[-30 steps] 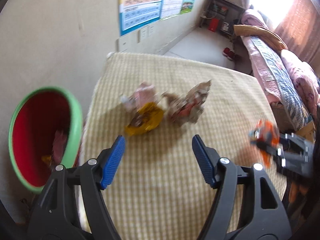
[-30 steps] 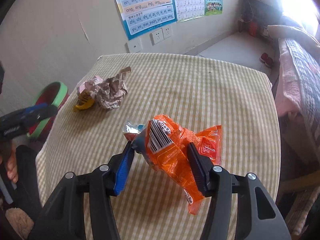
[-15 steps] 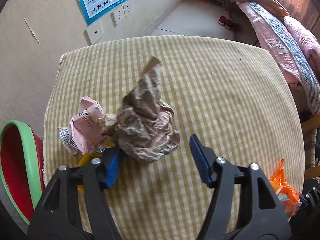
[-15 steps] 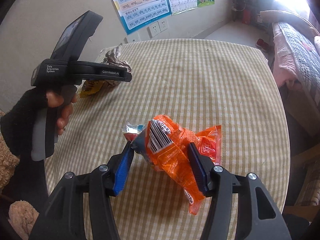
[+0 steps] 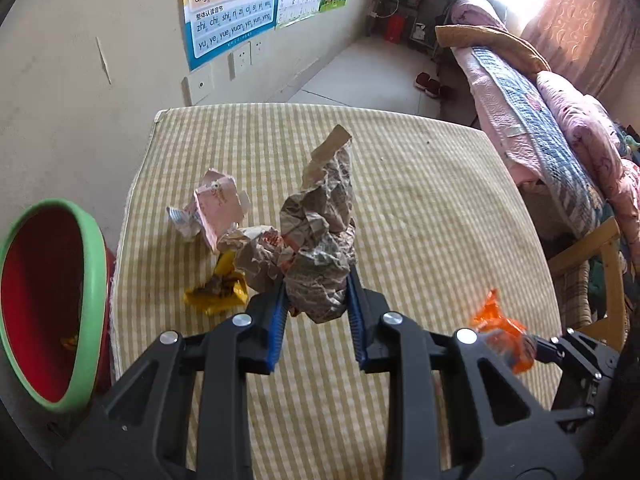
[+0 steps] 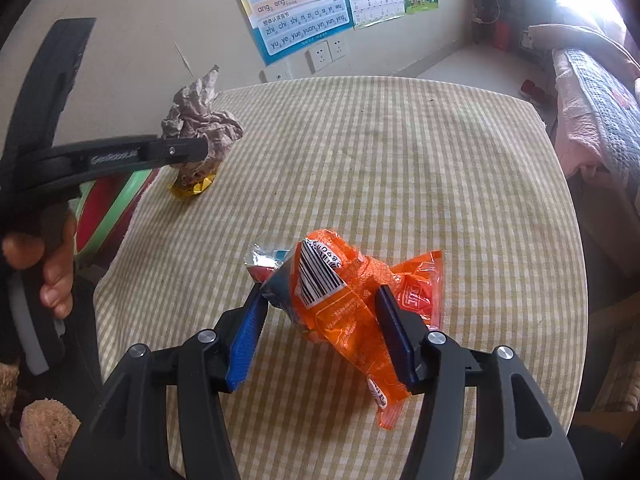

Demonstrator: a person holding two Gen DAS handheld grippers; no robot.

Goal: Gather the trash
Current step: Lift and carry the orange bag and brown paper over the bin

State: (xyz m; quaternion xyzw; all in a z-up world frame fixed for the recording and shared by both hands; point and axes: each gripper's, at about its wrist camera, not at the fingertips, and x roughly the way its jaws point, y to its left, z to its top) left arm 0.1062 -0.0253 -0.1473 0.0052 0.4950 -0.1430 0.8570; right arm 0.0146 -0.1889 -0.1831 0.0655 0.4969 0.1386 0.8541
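Note:
My left gripper (image 5: 316,304) is shut on a crumpled brown paper wad (image 5: 320,240) and holds it above the checked table (image 5: 420,208). The wad also shows in the right wrist view (image 6: 200,120), clamped in the left gripper (image 6: 202,151). A pink wrapper (image 5: 216,210) and a yellow wrapper (image 5: 218,290) lie on the table by it. My right gripper (image 6: 320,324) is shut on an orange snack bag (image 6: 348,300), which also shows in the left wrist view (image 5: 500,332). A red bin with a green rim (image 5: 44,300) stands left of the table.
The wall with posters (image 5: 228,4) is behind the table. A bed with quilts (image 5: 560,128) and a wooden chair (image 5: 600,272) are to the right. A plush toy (image 6: 44,432) is at the lower left of the right wrist view.
My left gripper has closed on the brown paper wad and lifted it off the table. The right gripper still holds the orange bag in the same place.

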